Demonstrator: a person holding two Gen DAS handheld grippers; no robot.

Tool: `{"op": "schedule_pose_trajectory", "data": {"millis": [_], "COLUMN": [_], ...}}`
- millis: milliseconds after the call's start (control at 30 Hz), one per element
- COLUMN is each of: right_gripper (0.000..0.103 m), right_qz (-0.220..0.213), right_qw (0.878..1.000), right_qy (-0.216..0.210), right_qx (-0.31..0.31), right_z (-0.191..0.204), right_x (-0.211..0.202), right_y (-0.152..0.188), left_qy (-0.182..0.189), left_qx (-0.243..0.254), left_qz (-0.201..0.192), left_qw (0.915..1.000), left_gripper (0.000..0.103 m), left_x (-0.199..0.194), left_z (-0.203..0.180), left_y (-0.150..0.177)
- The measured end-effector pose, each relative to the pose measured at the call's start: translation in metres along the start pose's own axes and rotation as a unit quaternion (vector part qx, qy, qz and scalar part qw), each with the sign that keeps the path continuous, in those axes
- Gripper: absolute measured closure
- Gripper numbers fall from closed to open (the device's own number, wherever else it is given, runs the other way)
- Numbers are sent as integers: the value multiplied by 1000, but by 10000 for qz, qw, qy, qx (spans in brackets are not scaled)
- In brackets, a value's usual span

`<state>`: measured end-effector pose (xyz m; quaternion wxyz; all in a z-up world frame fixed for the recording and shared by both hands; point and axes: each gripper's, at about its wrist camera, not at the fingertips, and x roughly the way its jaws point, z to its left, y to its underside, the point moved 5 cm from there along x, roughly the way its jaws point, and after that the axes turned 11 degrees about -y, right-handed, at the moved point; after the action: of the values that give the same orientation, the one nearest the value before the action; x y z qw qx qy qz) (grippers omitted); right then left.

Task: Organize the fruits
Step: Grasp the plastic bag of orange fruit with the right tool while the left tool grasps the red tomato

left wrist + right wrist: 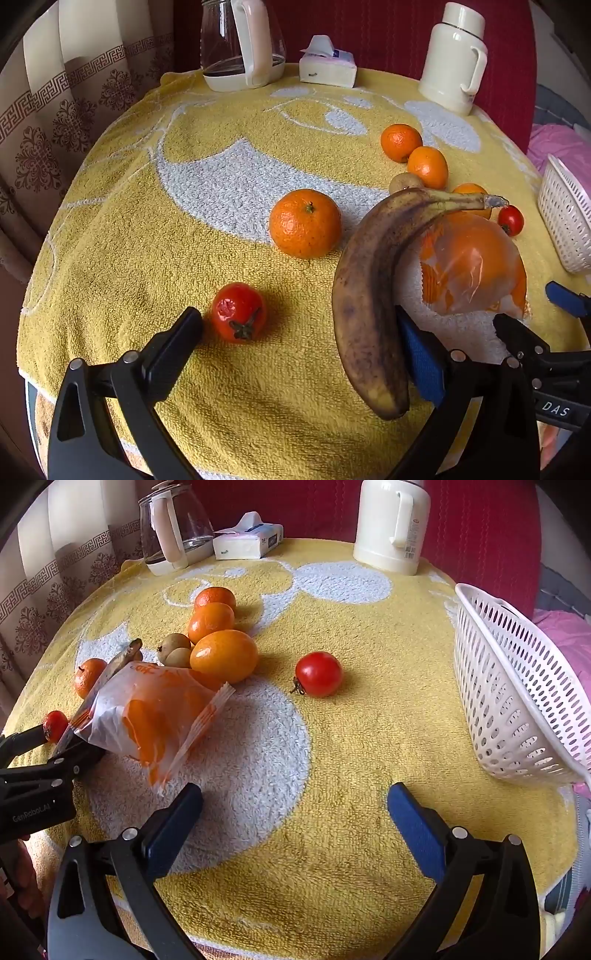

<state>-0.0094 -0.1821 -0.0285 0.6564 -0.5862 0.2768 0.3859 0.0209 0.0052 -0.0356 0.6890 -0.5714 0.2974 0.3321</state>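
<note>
Banana (364, 291) against left tongs' (301, 341) inner pad

Both tools share one build: the left gripper (303, 339) and the right gripper (295, 816) each have curved, glossy black plastic arms with triangular cut-outs and round silver screw heads at the joints. The fingers (413, 823) carry flat blue pads on their inner faces. On the far right of the left view, the right gripper's black body bears white letters "DAS". On the near left of the right view, the left gripper's housing reads "GenRobot.AI" in white, with a little bare skin showing just below it.
</note>
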Motion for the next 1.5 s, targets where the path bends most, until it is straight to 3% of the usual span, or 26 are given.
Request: {"op": "schedule_pose_trajectory", "data": {"millis": [433,767,1067,1500], "right_gripper": [2,2,2,2], "right_qz": [-86,-547,-331,-348], "right_qw": [9999,9945,9913,9889], "right_qy": [-146,-771,-1214,-1303], "right_qx": [-26,-451,-387,-615], "right_z": [0,33,44,58], "right_x": [-4,-22,-28,-26], "right_y": [1,-2,-4,-10], "left_qy": [29,-111,-95,-252], "left_qx": [-175,-160,-290,-545], "left_qz": [-72,-337,-380,-488], "left_qw": [9998,9992,9988,9970], "left_gripper": [5,5,5,5], "left_x": [-9,-27,-34,-42], "left_z": [7,11,20,43], "left_y": [4,3,2,-2]}}
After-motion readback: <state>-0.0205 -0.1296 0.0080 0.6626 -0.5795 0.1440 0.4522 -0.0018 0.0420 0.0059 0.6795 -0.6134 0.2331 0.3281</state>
